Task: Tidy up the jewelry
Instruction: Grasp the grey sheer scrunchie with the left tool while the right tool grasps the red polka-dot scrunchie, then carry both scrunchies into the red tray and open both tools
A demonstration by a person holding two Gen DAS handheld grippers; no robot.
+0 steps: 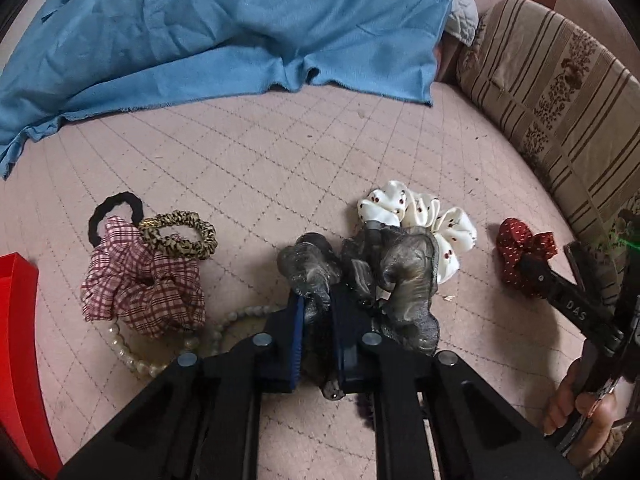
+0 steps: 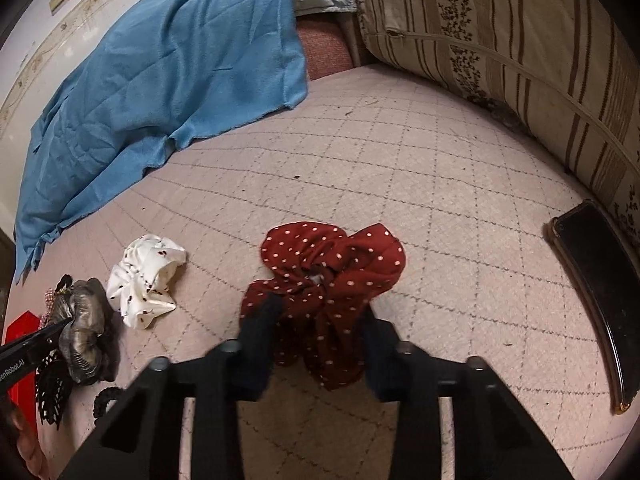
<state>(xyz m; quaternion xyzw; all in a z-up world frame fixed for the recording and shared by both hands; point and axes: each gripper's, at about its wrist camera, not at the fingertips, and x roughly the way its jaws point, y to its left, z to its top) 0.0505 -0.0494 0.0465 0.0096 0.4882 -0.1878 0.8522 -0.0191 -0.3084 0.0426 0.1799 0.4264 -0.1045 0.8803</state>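
Note:
My left gripper (image 1: 320, 300) is shut on a grey sheer scrunchie (image 1: 400, 276), low over the pink quilted cover (image 1: 280, 168); that scrunchie also shows in the right wrist view (image 2: 86, 328). My right gripper (image 2: 320, 312) is open, its fingers on either side of a dark red dotted scrunchie (image 2: 332, 272), which also shows in the left wrist view (image 1: 520, 252). A white cherry-print scrunchie (image 1: 420, 212) lies just behind the grey one. A plaid scrunchie (image 1: 140, 284), a leopard hair tie (image 1: 180, 232), a black hair tie (image 1: 114, 204) and a pearl necklace (image 1: 136, 356) lie left.
A red box (image 1: 16, 340) stands at the left edge. A blue blanket (image 1: 220, 28) covers the back. A striped cushion (image 1: 560, 92) lines the right. A black phone (image 2: 596, 292) lies at the right. A black dotted hair piece (image 2: 52, 392) lies at lower left.

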